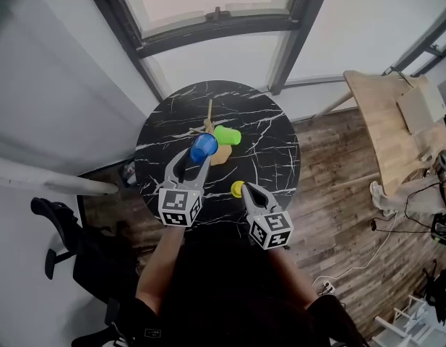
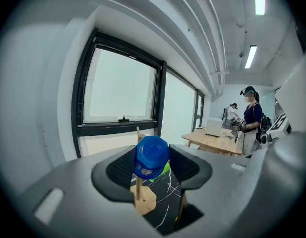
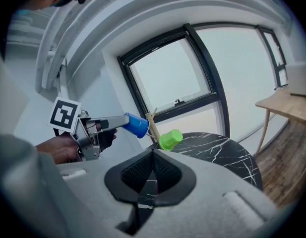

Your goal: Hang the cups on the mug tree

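One blue plastic cup [image 1: 203, 147] sits in the middle of the head view. The jaws of the left gripper [image 1: 196, 157] squeeze it, right by the thin wooden mug tree [image 1: 210, 114]. A green plastic cup [image 1: 228, 135] hangs on the tree, just to the right. Lower right, the right gripper [image 1: 249, 191] has its jaws closed tight on nothing, beside a small yellow cup [image 1: 238, 189] on the round black marble table [image 1: 273, 157].

Three cups: blue cup [image 1: 203, 148], green cup [image 1: 227, 135], yellow cup [image 1: 238, 189]; one mug tree [image 1: 222, 156]; one table [image 1: 269, 147]
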A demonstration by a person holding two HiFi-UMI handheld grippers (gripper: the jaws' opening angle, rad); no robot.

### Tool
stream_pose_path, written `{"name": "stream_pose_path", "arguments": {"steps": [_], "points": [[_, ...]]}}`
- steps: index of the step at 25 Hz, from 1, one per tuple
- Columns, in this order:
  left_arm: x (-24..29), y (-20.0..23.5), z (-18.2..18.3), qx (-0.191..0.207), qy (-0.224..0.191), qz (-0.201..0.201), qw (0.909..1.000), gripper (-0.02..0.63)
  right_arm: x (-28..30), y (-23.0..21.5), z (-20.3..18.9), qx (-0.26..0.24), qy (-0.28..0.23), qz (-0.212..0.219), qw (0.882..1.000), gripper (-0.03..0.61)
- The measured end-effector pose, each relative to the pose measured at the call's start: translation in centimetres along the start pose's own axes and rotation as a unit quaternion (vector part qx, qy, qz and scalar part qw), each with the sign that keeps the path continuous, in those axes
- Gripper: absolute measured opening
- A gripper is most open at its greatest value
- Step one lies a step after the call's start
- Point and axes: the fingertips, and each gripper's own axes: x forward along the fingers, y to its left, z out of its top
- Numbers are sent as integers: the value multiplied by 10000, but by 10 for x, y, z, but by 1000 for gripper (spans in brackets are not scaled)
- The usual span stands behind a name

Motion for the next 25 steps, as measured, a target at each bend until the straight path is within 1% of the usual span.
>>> {"name": "stream_pose_path", "arguments": {"steps": [4, 8, 13, 25], "points": [[4, 0, -2, -5, 24, -3, 10000, 216, 0, -2, 0, 13, -1, -14, 10000, 2], [6, 1, -4, 101, 77, 1, 9999, 218, 0, -3, 0, 23, -1, -28, 10000, 2], [9, 2, -6, 142, 110, 27, 9998, 221, 0, -3, 0, 35, -8, -35, 10000, 2], [15, 4, -13, 126, 202, 35, 9997, 227, -1, -4, -2, 61, -7, -91, 9999, 2]]}}
